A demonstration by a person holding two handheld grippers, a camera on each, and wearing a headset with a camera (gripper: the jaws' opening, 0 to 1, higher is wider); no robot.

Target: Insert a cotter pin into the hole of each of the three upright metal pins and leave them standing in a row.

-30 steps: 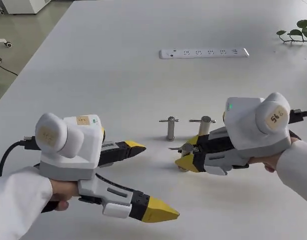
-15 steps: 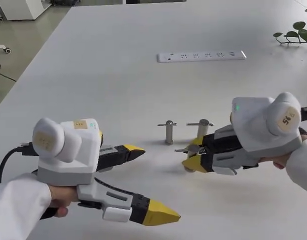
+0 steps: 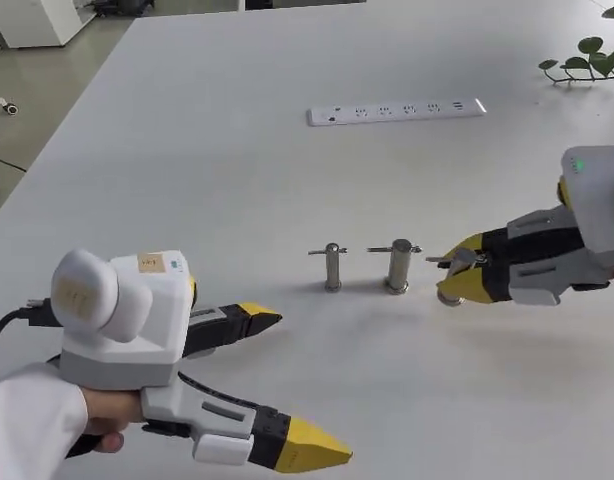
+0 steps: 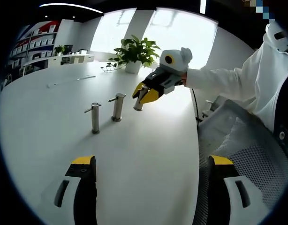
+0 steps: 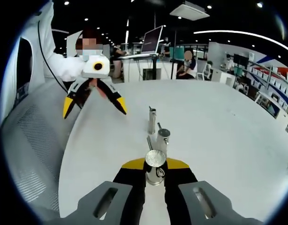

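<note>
left gripper [image 3: 309,385] low, hovering, jaws spread | right gripper [image 3: 459,272] level, clenched on metal pin [image 5: 155,165]

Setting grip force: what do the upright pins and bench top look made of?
The upright pins: bare metal, likely steel; silver-grey satin sheen with bright highlights, including the one the right gripper holds. The bench top: smooth white, faint window glare, maybe laminate; cannot confirm.

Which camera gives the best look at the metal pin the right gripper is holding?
The right gripper view: the held pin sits close up between the jaws of the right gripper, its round cap clear. The head view shows it small, partly behind the jaws; the left gripper view shows it far off.
</note>
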